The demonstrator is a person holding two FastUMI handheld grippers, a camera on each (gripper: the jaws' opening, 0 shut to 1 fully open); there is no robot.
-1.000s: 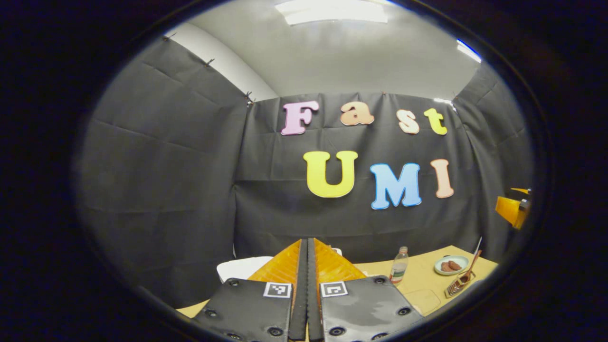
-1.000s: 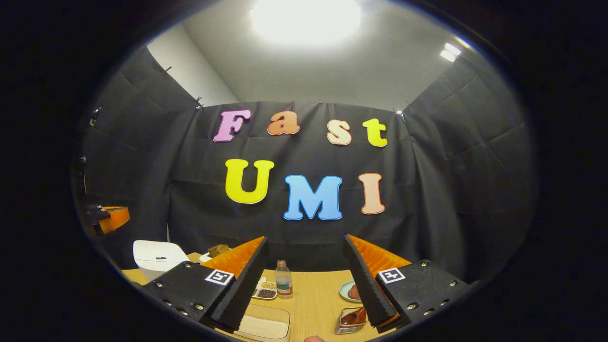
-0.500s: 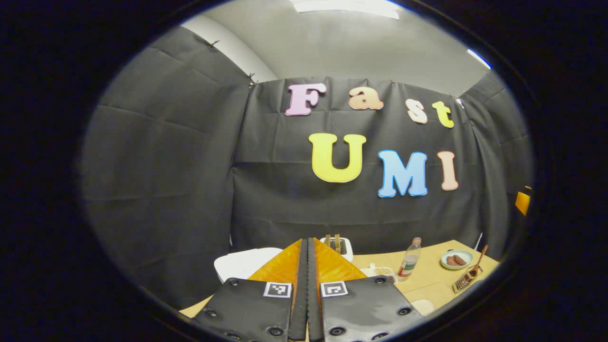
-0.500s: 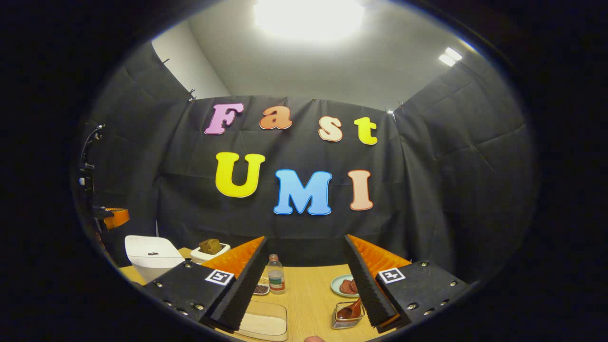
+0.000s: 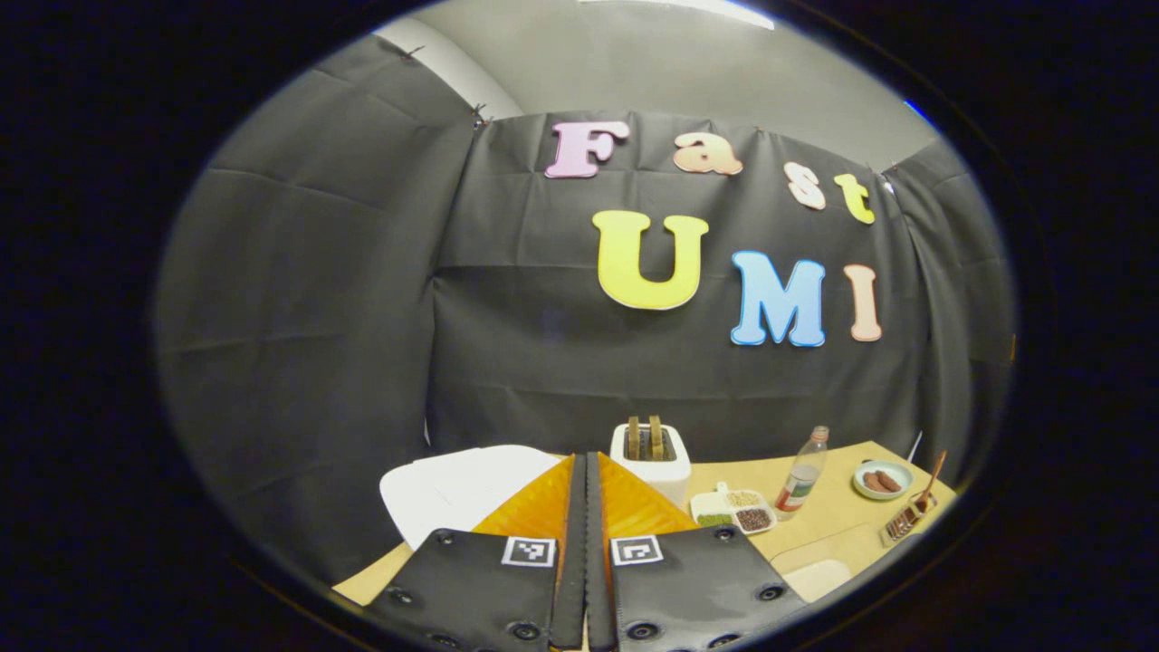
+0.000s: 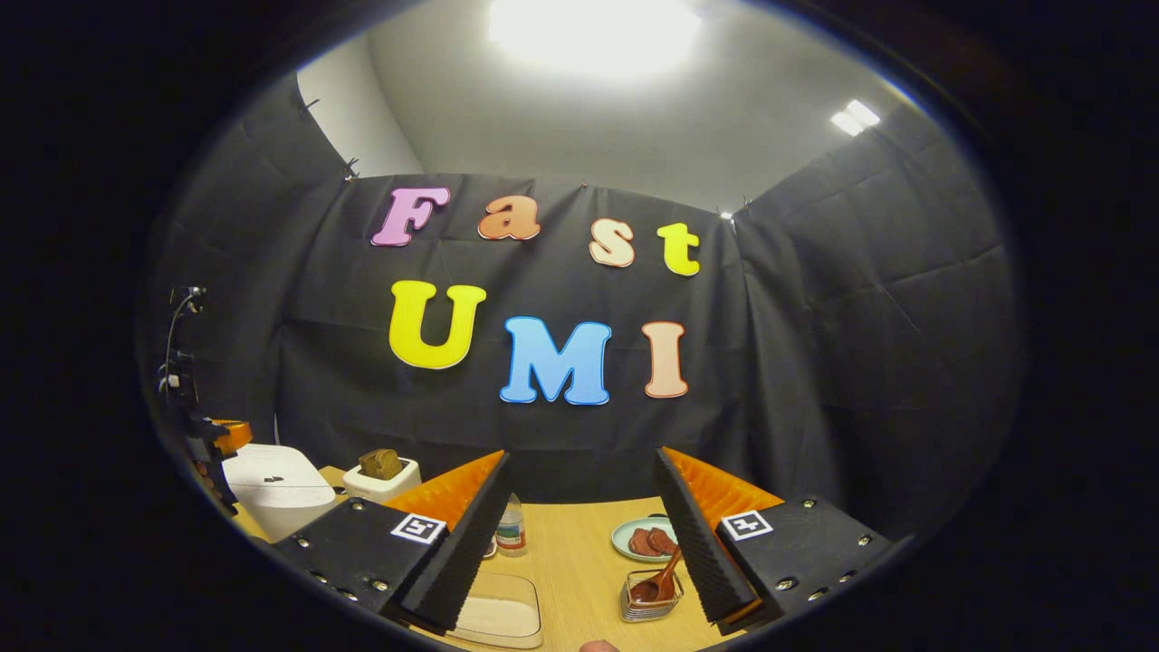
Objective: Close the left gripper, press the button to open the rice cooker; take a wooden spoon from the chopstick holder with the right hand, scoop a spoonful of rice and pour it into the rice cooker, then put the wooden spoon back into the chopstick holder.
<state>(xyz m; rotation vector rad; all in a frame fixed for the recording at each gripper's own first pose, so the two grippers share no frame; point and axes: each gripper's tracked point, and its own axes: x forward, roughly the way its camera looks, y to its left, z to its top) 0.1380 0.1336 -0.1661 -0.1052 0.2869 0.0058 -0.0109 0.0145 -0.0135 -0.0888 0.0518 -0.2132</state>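
Observation:
The white rice cooker [image 5: 453,489] stands with its lid down at the table's left end, just beyond my left gripper [image 5: 584,462], which is shut with nothing between its fingers. The right gripper view shows the cooker [image 6: 276,489] at far left, with the left gripper [image 6: 213,439] beside it. My right gripper [image 6: 581,455] is open and holds nothing. Below it, close to its right finger, a wire chopstick holder [image 6: 650,605] carries the wooden spoon [image 6: 661,580]. From the left gripper view, holder [image 5: 905,522] and spoon [image 5: 929,473] are far right. A clear box of rice [image 6: 493,616] lies near my right gripper's left finger.
A white toaster [image 5: 650,453] with bread stands behind the cooker. A divided dish of beans [image 5: 735,512], a small bottle [image 5: 802,471] and a plate with brown pieces [image 5: 883,478] sit along the back of the wooden table [image 6: 579,561]. Black cloth walls enclose it.
Both views have tipped downward and show more of the table. The cooker looms larger before the shut left gripper. The holder with the spoon has come nearer to the open right gripper.

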